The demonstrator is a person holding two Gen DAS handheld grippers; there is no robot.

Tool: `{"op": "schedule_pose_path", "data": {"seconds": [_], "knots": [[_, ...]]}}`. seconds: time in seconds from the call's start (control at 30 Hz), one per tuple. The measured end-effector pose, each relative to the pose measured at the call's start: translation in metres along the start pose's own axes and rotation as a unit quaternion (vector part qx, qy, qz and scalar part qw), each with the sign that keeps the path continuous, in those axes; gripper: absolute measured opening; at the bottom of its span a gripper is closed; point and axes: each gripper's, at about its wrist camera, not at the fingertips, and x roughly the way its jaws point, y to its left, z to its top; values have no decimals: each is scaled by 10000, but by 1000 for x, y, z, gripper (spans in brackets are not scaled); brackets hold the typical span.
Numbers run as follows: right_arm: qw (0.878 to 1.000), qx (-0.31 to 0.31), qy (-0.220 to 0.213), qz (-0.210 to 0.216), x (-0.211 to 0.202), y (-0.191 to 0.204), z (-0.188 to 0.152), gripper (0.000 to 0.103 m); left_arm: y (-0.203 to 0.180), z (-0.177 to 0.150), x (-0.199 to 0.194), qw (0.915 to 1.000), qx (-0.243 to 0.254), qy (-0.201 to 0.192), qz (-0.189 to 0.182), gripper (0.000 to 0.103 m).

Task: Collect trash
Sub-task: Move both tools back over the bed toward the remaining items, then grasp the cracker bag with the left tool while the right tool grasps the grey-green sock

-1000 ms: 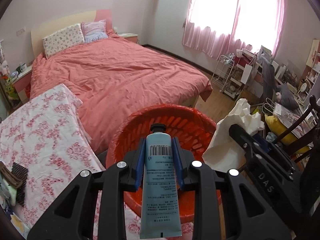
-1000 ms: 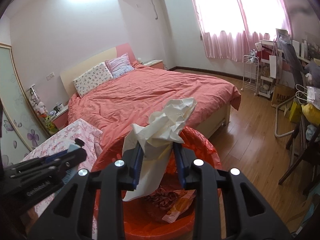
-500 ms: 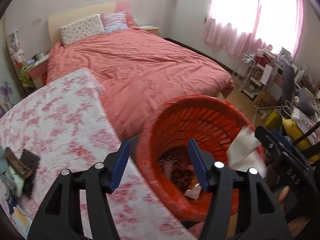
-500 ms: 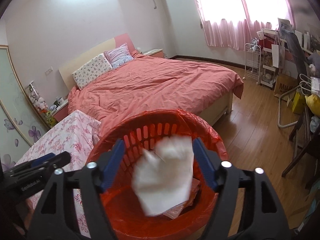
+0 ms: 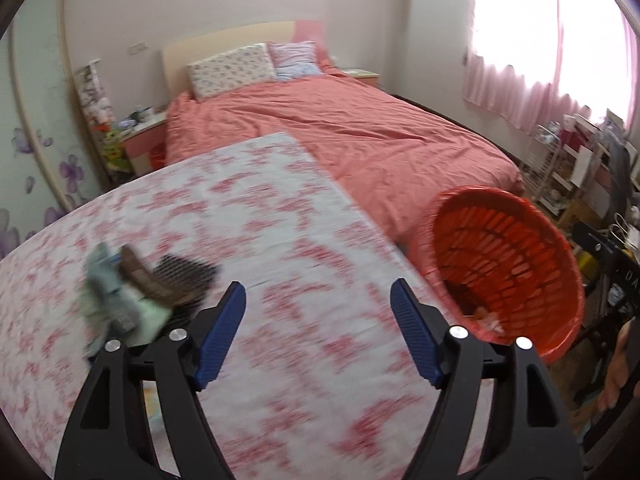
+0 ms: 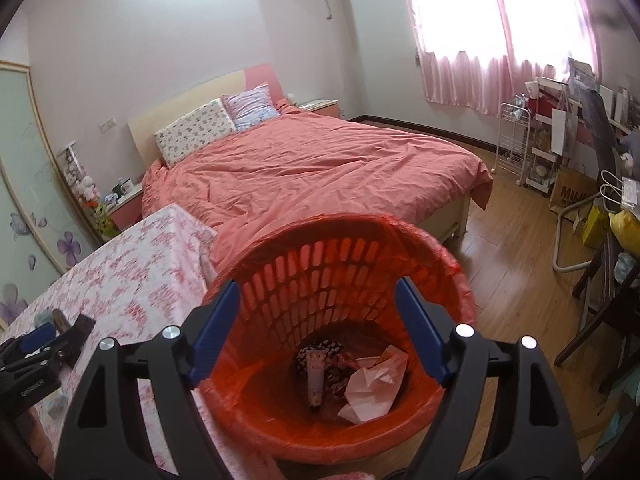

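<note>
Red slatted plastic basket (image 6: 344,272) holds a tube (image 6: 315,378) and crumpled paper (image 6: 374,380), below the right claw (image 6: 318,320), opening, empty; left claw (image 5: 318,320), opening over floral worktop (image 5: 280,240), empty.

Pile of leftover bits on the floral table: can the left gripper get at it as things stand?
Probably yes. The left gripper hangs over the floral table, jaws opening with nothing between them. The pile lies just left of it, with only bare cloth between, though blur hides the single items.
</note>
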Motion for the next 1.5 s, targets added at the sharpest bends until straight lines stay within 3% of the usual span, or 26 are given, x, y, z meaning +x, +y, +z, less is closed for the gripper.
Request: {"op": "schedule_pose_path", "data": {"seconds": [0.23, 0.5, 0.8, 0.9, 1.3, 1.5], "knots": [[9987, -456, 88, 221, -9, 50, -17, 78, 65, -23, -18, 9979, -422, -57, 492, 78], [9940, -878, 311, 567, -9, 108, -42, 78, 130, -56, -22, 9905, -1032, 155, 896, 78], [9892, -1132, 531, 769, -6, 143, -62, 78, 140, -73, 5, 9848, -1357, 485, 974, 78], [9878, -1196, 579, 814, -6, 152, -66, 78, 148, -75, 14, 9812, -1542, 588, 1001, 70], [9805, -1465, 771, 1054, -1, 185, -85, 78, 215, -94, -7, 9724, -1791, 535, 1395, 66], [9761, -1627, 866, 1152, 4, 207, -95, 78, 218, -91, -9, 9795, -1632, 447, 1092, 67]]}}
